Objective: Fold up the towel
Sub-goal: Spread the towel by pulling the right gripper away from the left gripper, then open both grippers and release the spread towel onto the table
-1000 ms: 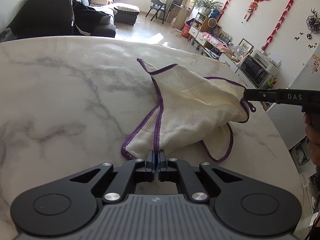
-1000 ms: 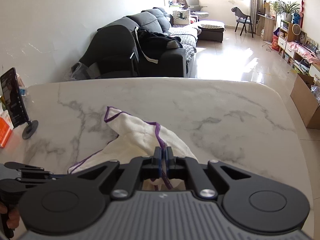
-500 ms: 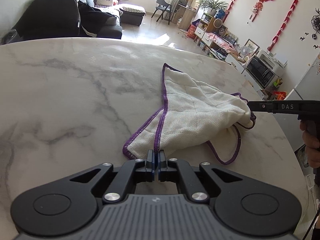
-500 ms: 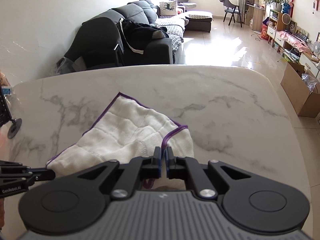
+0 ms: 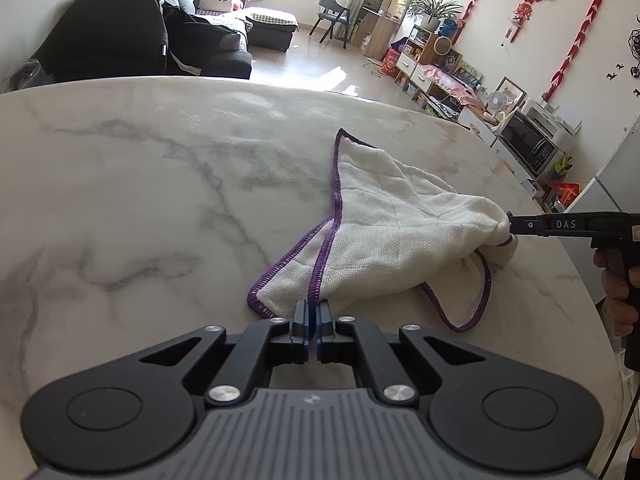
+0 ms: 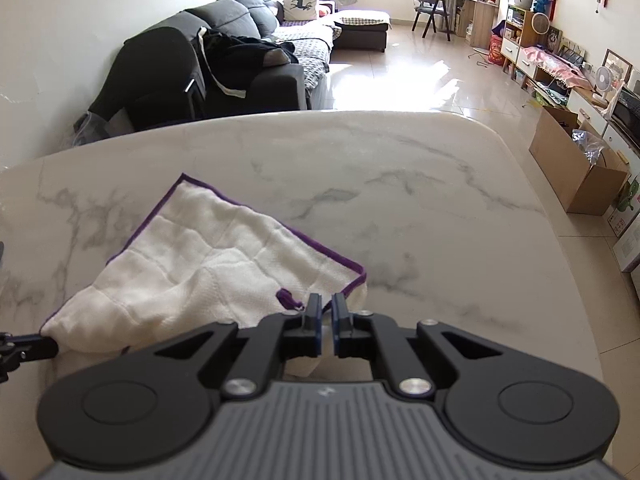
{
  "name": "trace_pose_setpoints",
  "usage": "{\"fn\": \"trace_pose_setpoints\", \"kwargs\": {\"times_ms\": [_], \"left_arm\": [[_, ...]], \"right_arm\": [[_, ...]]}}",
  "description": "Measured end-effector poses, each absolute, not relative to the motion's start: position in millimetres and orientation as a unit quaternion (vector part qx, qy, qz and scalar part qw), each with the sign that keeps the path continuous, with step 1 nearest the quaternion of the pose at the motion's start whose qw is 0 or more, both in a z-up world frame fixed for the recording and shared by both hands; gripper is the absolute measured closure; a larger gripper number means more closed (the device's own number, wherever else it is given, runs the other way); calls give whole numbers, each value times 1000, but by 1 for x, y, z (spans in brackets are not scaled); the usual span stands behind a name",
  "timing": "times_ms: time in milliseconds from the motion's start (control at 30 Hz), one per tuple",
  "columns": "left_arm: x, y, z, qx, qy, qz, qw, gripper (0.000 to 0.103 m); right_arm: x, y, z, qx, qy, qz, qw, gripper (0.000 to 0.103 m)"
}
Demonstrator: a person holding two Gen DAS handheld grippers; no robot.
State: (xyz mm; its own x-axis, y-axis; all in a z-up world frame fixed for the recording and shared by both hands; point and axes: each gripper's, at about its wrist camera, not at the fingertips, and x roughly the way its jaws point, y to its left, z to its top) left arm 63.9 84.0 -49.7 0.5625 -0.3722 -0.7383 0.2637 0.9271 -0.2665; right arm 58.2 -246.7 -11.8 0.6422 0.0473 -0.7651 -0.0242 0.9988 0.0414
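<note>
A white towel (image 5: 392,236) with a purple hem lies folded over on the marble table (image 5: 120,200). My left gripper (image 5: 312,310) is shut on its near corner, where two hemmed edges meet. In the right wrist view the towel (image 6: 208,264) spreads ahead and to the left. My right gripper (image 6: 327,307) is low over the towel's other near corner. Its jaws are opening, with a slim gap and the cloth lying between and under them. From the left wrist view, the right gripper (image 5: 516,227) touches the bunched corner. At the left edge, the left gripper (image 6: 44,346) pinches the towel.
The table's rounded edge (image 6: 560,240) runs close on the right, with floor and a cardboard box (image 6: 576,168) beyond. A dark sofa (image 6: 208,72) stands behind the far edge. A person's hand (image 5: 620,292) holds the right gripper's handle.
The right gripper came down with its corner, and the raised towel settled flat on the table. Its jaws have parted slightly. The left gripper stayed put.
</note>
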Motion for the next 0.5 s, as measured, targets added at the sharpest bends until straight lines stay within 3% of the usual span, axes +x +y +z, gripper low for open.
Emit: {"fn": "trace_pose_setpoints", "kwargs": {"times_ms": [233,367,500], "left_arm": [[62,81,-49,-55,431,-178,883,99],[61,80,-48,-53,428,-180,884,93],[58,78,-46,-40,412,-179,892,57]], "right_arm": [[49,-252,-7,20,417,18,909,72],[41,-250,0,19,409,27,912,67],[34,-243,6,12,407,46,912,60]]}}
